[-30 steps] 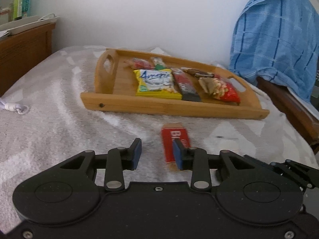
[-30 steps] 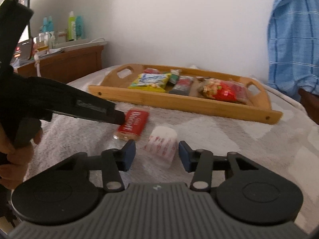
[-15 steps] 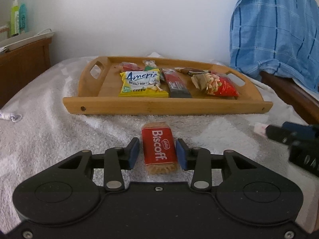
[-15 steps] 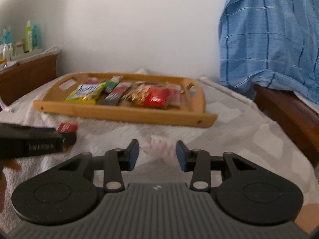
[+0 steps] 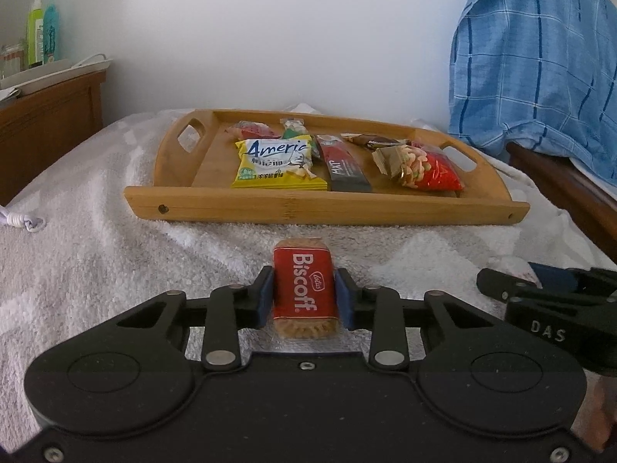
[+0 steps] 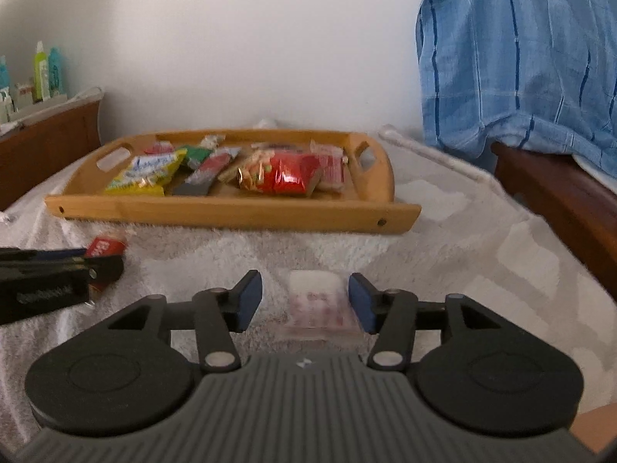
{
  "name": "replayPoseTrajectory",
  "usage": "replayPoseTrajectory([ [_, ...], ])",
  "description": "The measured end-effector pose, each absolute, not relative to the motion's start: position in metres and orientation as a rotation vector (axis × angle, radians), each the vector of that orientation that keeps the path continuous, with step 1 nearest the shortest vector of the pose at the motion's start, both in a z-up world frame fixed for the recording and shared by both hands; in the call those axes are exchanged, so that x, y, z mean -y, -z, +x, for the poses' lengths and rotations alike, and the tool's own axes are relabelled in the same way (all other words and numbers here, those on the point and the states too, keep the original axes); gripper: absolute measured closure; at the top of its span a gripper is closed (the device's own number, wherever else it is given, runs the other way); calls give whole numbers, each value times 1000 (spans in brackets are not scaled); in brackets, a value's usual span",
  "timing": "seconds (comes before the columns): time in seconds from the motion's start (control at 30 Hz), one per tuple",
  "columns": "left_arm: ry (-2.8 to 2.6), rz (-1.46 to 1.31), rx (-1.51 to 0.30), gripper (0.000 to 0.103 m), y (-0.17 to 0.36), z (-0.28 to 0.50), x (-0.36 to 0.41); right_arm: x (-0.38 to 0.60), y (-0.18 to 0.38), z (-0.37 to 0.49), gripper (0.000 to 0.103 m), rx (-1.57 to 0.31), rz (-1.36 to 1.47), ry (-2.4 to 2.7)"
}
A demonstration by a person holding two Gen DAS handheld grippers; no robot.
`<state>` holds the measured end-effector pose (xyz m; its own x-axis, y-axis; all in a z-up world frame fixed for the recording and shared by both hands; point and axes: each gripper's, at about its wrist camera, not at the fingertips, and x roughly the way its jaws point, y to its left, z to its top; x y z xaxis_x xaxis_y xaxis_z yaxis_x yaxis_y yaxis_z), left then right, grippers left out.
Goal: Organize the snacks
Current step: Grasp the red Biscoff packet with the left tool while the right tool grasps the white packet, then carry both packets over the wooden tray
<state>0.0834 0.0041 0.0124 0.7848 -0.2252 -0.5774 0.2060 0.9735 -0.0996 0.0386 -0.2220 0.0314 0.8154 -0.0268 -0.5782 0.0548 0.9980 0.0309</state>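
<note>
The red Biscoff packet point(image 5: 303, 289) is clamped between the blue pads of the left claw point(image 5: 304, 298), which has just been closing on it; the packet lies on the white towel point(image 5: 96, 254) spread over the bed, in front of the wooden tray point(image 5: 324, 204). The right claw point(image 6: 304, 301) is seen with its jaws parted, having just been opening, and a small clear wrapper with red print point(image 6: 318, 303) lies on the towel between them, beside the right pad (whether the pad brushes it cannot be told). Inside the tray a yellow snack bag point(image 5: 275, 164), a dark bar point(image 5: 345, 169) and a red bag point(image 5: 422, 168) are laid side by side. A blue checked cloth point(image 5: 540, 69) is draped at the right.
</note>
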Motion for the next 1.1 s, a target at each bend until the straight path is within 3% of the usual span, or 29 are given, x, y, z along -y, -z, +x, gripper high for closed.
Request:
replayPoseTrajectory([
  [0.13,231,-48,-636,72,-14,85,-5,223,-30,37,65,-587,42,61],
  [0.43,228,-54,-660,72,-19,86,-2,235,-46,26,67,-565,66,58],
  [1.1,265,-87,-627,72,-87,98,0,245,-104,36,67,-449,54,26],
])
